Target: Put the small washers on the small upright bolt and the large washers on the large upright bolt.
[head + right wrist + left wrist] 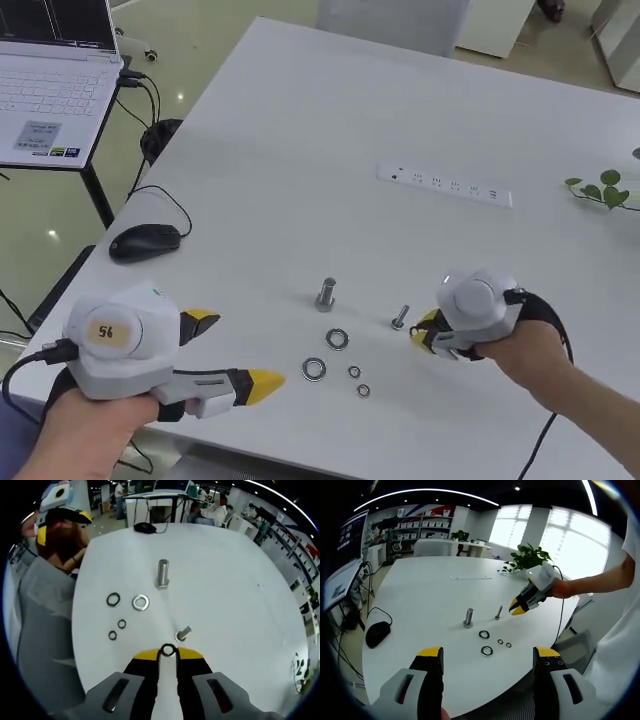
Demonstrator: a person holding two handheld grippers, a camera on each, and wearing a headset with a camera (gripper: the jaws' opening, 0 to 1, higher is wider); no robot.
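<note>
The large bolt (326, 294) and the small bolt (400, 318) stand upright on the white table (300, 150). In front of them lie two large washers (337, 339) (314, 369) and two small washers (354, 372) (363, 390). My right gripper (168, 654) is shut on a small washer (168, 650), held just short of the small bolt (183, 633); the head view puts this right gripper (425, 330) right of that bolt. My left gripper (232, 350) is open and holds nothing, left of the washers. Its own view looks over the large washers (484, 634) (487, 651) to the large bolt (468, 618).
A black mouse (145, 241) with its cable lies at the table's left edge. A white power strip (444, 185) lies at the back. A laptop (50, 90) sits on a stand to the left, and a plant (605, 190) at the right edge.
</note>
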